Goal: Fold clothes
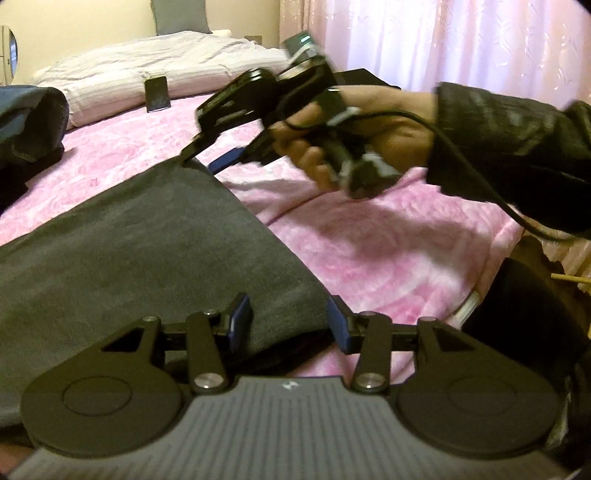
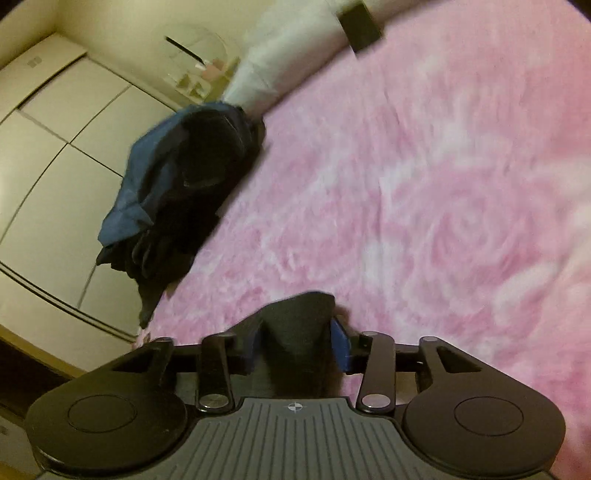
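Left wrist view: a grey garment lies spread on the bed's pink blanket. The left hand-held gripper sits at the garment's near corner with its blue pads parted; the cloth edge runs between them, but they do not look pressed onto it. Further along the same edge, the right hand-held gripper, held in the person's hand with a dark sleeve behind, has the far corner lifted at its tips.

By my reading a fold is under way: one corner is raised while the other waits to be gripped. The next move calls for the left fingers to close on the near corner, so both corners travel together and the edge stays straight.

Right wrist view: the right hand-held gripper is closed on a peak of the grey garment, which stands pinched between the pads. The picture is blurred.

A heap of dark and blue clothes lies near the bed's edge, well apart. A white quilt, a grey pillow and a small dark flat object sit at the head, with pink curtains behind and pale cupboard doors beside the bed
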